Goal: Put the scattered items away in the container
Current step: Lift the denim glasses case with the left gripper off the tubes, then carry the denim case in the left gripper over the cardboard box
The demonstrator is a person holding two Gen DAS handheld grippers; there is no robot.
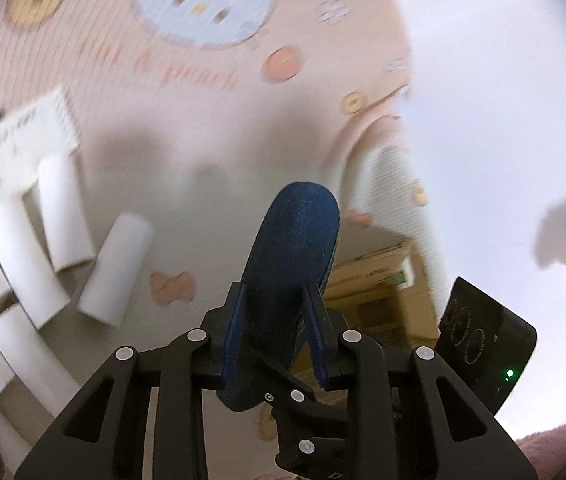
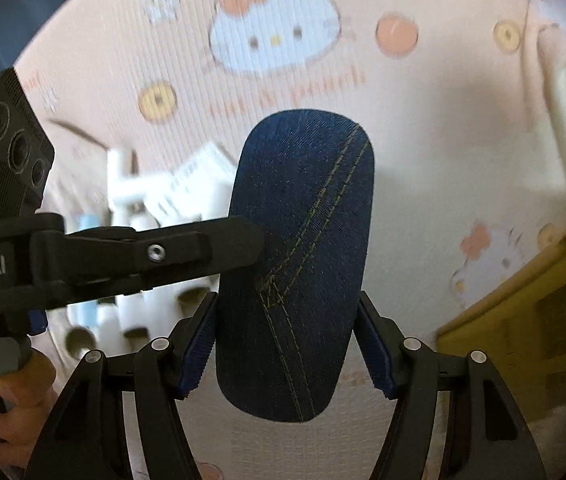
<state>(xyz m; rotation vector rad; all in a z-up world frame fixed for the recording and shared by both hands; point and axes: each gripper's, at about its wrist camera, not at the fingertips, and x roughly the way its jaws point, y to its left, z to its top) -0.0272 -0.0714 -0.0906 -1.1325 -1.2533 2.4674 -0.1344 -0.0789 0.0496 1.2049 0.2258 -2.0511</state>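
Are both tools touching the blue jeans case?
Touching. In the right wrist view, the right tool squeezes the blue jeans case on both sides, and the left tool pinches its edge.

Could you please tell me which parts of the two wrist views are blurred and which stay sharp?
Left wrist view: the pink cartoon-print cloth and the white tubes are smeared by motion blur, while the left gripper and the denim case are fairly sharp. Right wrist view: the case's stitching and the right gripper are crisp; the white clutter behind is blurred.
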